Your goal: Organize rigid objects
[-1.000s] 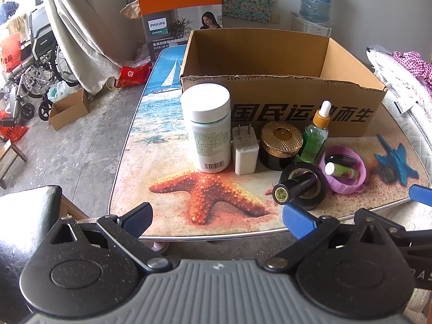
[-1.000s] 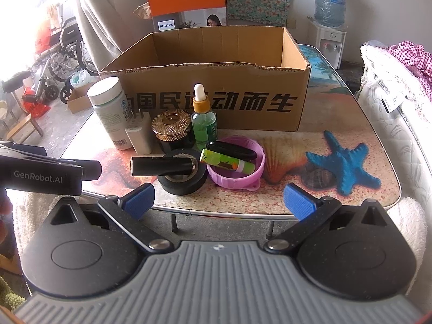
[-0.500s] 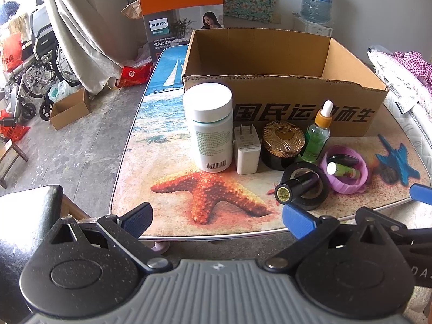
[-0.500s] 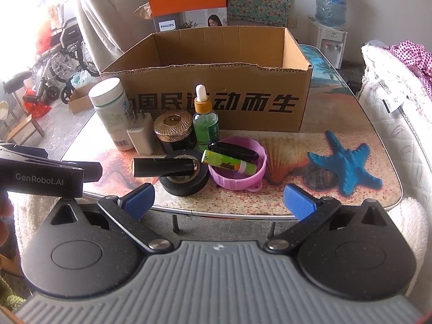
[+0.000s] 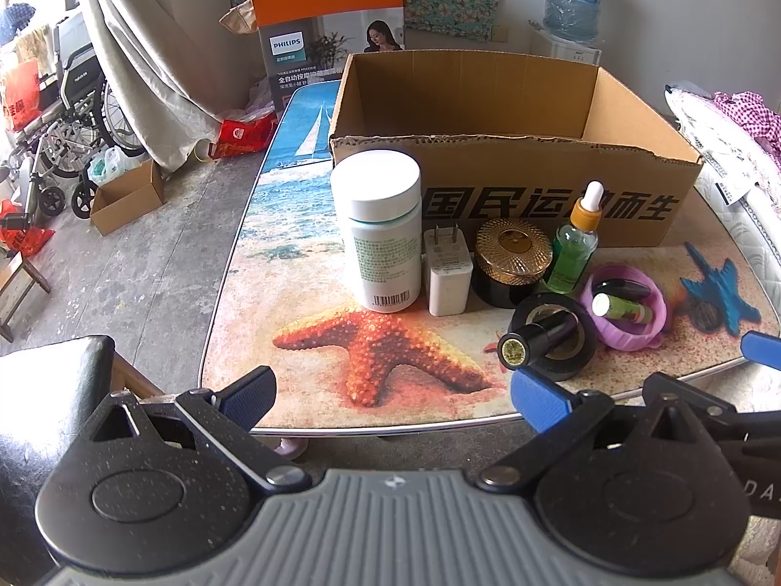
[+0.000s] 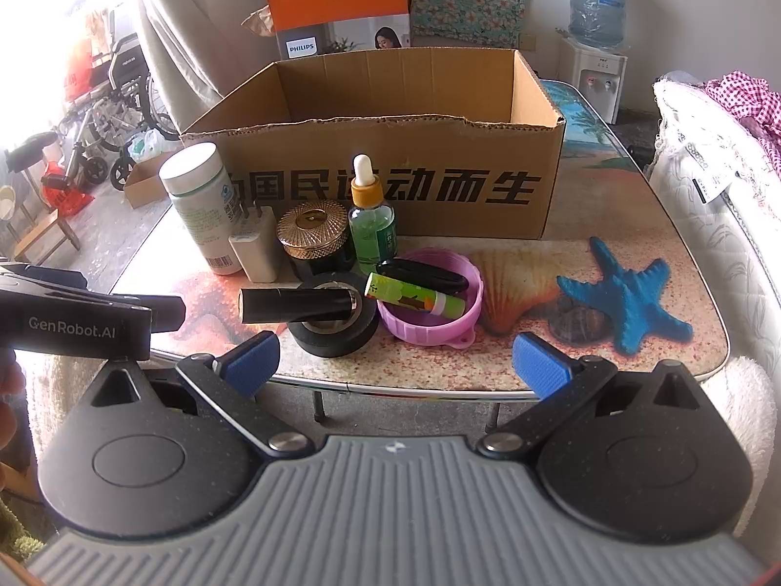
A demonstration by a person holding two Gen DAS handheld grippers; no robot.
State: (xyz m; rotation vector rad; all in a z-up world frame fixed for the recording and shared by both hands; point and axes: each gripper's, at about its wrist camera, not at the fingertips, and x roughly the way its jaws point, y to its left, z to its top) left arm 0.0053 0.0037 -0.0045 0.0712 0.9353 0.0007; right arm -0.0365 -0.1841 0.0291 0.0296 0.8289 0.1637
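An open cardboard box [image 5: 551, 195] [image 6: 390, 185] stands at the back of the table. In front of it sit a white bottle [image 5: 383, 234] [image 6: 202, 205], a white charger plug [image 5: 446, 268] [image 6: 254, 249], a gold-lidded black jar [image 5: 512, 259] [image 6: 315, 239], and a green dropper bottle [image 5: 576, 244] [image 6: 371, 224]. A black tube [image 5: 542, 337] [image 6: 298, 303] lies across a black tape roll [image 5: 581, 346] [image 6: 337, 337]. A purple lid [image 5: 629, 337] [image 6: 439, 327] holds a green stick [image 6: 415, 295] and a black piece. My left gripper [image 5: 393, 400] and right gripper [image 6: 395, 361] hover open before the table's front edge.
The table [image 5: 293, 244] has a beach print with an orange starfish and a blue starfish [image 6: 629, 303]. A Philips carton [image 5: 332, 24] stands behind the box. A wheelchair [image 5: 73, 112] and a small cardboard box sit on the floor at left. Bedding lies at right.
Both grippers have crept slightly toward the table; the objects look a little larger. Nothing on the table has moved.
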